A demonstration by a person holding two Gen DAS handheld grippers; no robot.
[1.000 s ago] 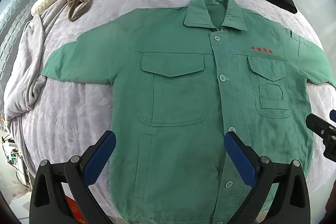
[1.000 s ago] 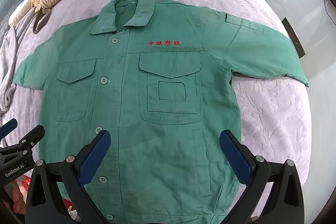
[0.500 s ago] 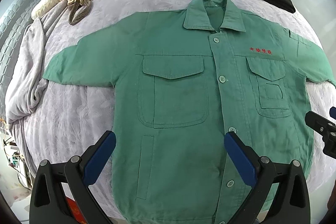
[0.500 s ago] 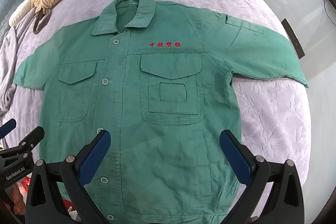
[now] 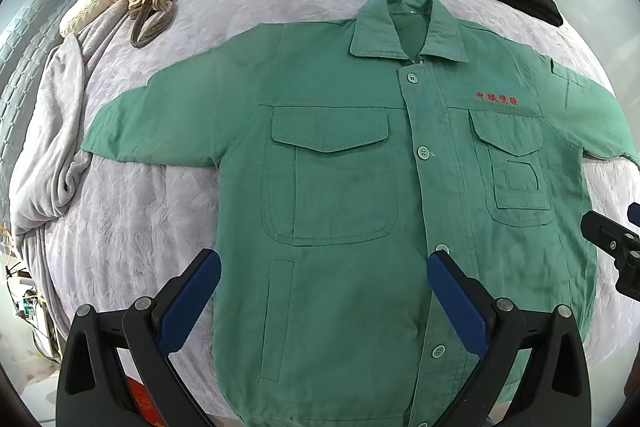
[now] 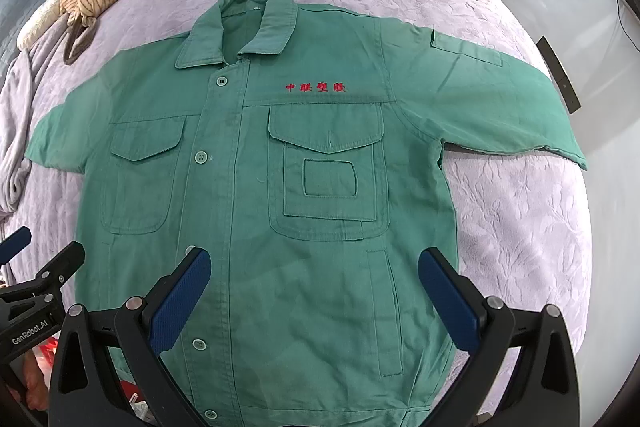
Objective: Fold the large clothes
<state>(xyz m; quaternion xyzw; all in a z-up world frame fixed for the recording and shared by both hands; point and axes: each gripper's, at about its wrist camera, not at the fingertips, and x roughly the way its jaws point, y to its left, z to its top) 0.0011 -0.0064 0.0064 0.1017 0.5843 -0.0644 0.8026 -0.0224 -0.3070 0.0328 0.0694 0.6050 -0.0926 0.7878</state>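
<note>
Jacket (image 5: 340,207) lay flat, buttoned, front up on the bed (image 5: 132,227), collar away, hem nearest both grippers. Left gripper (image 5: 324,303) and right gripper (image 6: 314,295) hovered over the hem, jaws wide apart, holding nothing. Left was nearer the left sleeve (image 5: 160,123), right nearer the right sleeve (image 6: 500,107).

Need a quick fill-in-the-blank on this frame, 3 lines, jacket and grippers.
1. The green work jacket lies spread flat with its front facing ____.
2. The lettering embroidered above its chest pocket is ____ in colour.
3. The left hand-held gripper and the right hand-held gripper both have their jaws ____, holding nothing.

Missing words: up; red; open
</note>
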